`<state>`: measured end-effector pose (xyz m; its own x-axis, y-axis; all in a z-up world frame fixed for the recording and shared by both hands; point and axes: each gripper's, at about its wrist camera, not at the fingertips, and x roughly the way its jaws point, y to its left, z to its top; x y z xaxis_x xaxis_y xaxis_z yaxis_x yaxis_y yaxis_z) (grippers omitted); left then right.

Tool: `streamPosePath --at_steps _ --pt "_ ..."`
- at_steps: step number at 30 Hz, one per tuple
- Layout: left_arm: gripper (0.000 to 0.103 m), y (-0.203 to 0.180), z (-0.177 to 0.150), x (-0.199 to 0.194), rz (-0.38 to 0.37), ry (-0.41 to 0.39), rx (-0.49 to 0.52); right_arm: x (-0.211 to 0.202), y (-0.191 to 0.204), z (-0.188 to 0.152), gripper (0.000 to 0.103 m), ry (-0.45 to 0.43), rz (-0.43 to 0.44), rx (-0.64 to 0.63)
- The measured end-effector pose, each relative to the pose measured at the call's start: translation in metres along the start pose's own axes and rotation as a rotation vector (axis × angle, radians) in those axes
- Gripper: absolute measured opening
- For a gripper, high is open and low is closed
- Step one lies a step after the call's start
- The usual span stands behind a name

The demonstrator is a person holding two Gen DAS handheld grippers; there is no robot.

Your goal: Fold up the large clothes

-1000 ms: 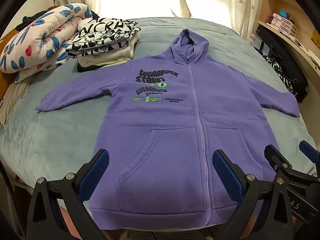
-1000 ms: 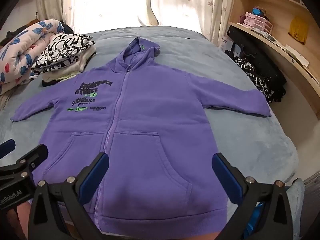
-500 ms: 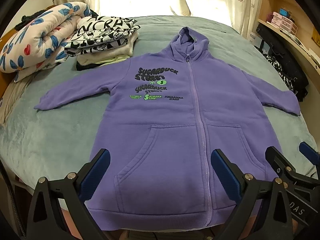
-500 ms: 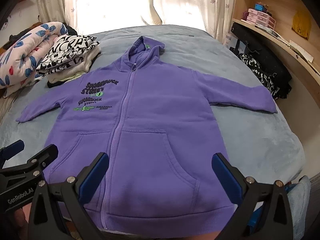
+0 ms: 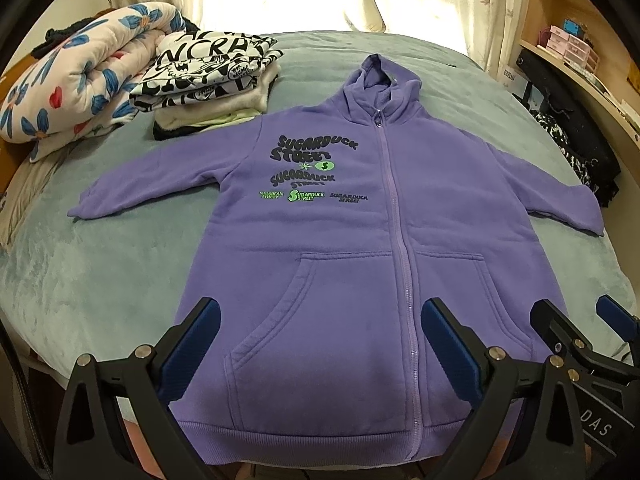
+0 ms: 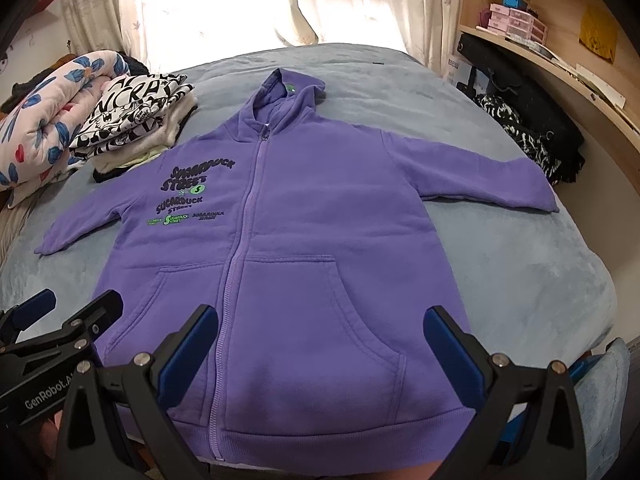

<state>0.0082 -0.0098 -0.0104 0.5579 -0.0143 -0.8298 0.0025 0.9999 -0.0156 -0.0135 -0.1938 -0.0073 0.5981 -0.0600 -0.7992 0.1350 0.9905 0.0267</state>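
Trouble here would most likely come from the fabric's bulk: the purple zip hoodie point(image 5: 360, 264) looks like thick fleece, and it lies face up, zipped and spread flat on the grey-blue bedspread point(image 5: 100, 280), both sleeves out to the sides, hood toward the window, hem at the near bed edge. Nothing is folded yet. The left gripper point(image 5: 316, 344) hangs over the left pocket with its jaws wide apart and empty; the right gripper point(image 6: 320, 344) hangs likewise over the right pocket, spread and holding nothing. A pinch that takes only the top layer would probably drag the front panel off the back and wrinkle the fold. The left sleeve point(image 5: 160, 184) ends near the stack of folded clothes point(image 5: 208, 80), so a careless sweep could nudge that pile. Because the hem sits at the mattress edge, a tug toward the person might slide the garment off.
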Motion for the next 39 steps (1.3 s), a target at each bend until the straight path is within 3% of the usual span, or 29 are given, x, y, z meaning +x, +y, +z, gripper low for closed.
streamPosePath --at_steps 22,39 --pt "0.099 -0.012 0.003 0.006 0.033 -0.005 0.018 0.008 -0.007 0.003 0.103 -0.006 -0.031 -0.014" --pt "0.099 -0.012 0.003 0.017 -0.004 0.082 -0.019 0.005 -0.009 0.002 0.103 -0.018 -0.018 -0.024"
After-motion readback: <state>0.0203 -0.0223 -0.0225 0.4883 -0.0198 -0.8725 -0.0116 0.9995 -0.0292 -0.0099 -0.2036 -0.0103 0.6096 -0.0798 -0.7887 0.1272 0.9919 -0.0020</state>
